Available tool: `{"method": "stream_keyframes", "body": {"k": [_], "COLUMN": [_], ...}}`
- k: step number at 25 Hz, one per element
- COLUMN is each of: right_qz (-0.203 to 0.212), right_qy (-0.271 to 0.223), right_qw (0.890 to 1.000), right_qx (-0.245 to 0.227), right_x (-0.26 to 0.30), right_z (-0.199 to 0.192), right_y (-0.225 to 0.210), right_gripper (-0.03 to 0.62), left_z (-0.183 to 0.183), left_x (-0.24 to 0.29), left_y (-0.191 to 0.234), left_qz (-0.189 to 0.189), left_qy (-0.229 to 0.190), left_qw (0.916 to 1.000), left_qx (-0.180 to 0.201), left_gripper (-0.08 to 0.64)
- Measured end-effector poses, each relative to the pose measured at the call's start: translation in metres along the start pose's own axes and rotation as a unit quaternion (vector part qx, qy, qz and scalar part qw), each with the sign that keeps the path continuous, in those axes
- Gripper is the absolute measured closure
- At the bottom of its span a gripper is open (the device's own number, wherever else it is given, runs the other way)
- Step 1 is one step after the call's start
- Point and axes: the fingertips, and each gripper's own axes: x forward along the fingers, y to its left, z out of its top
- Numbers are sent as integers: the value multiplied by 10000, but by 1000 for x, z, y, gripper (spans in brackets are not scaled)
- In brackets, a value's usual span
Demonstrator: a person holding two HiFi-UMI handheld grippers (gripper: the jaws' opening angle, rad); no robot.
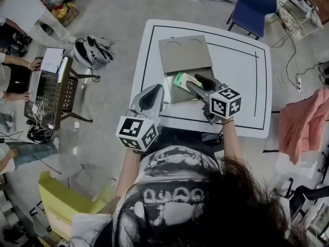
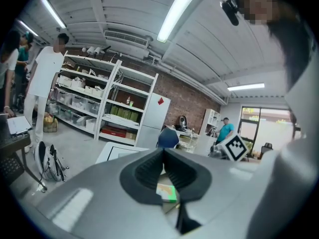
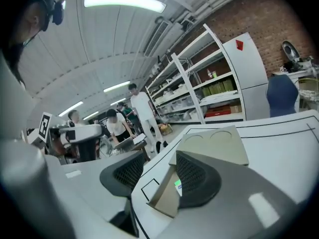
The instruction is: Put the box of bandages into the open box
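On the white table (image 1: 241,81) lies a flat cardboard open box (image 1: 178,95) with its lid (image 1: 185,55) folded back. The green and white box of bandages (image 1: 181,80) lies inside it at the left end. My right gripper (image 1: 198,85) is over the open box just right of the bandages, jaws apart and holding nothing. In the right gripper view (image 3: 159,158) the box wall (image 3: 164,195) stands between the jaws, with a sliver of the bandages (image 3: 178,185) beside the right jaw. My left gripper (image 1: 157,89) is shut and empty near the table's front left, pointing at the bandages (image 2: 168,192).
A blue chair (image 1: 255,4) stands behind the table. A pink cloth (image 1: 303,122) hangs at the right. To the left are a black mesh table with a laptop (image 1: 51,84), a backpack (image 1: 92,50) on the floor and seated people. A yellow chair (image 1: 67,199) is behind me.
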Motion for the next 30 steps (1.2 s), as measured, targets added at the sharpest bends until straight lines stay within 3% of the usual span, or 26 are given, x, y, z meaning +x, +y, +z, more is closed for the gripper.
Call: {"method": "stream_keyframes", "body": {"k": [10, 15, 30], "right_qz": [-59, -231, -557], "right_qy": [-1185, -1550, -1387], "right_qw": [9907, 9835, 9880], "right_qx": [673, 908, 387], "right_x": [-52, -72, -86], "right_z": [27, 31, 19], "right_y": [23, 20, 22], "right_gripper": [468, 585, 603], "left_z": [1, 0, -8], "left_x": [13, 20, 29], "left_y": [-11, -17, -34], "left_qz": [-204, -300, -567], "left_qy": [62, 97, 236], "left_qw": [9997, 9995, 9980], "left_qx": [71, 103, 148], "left_gripper": [560, 560, 560]}}
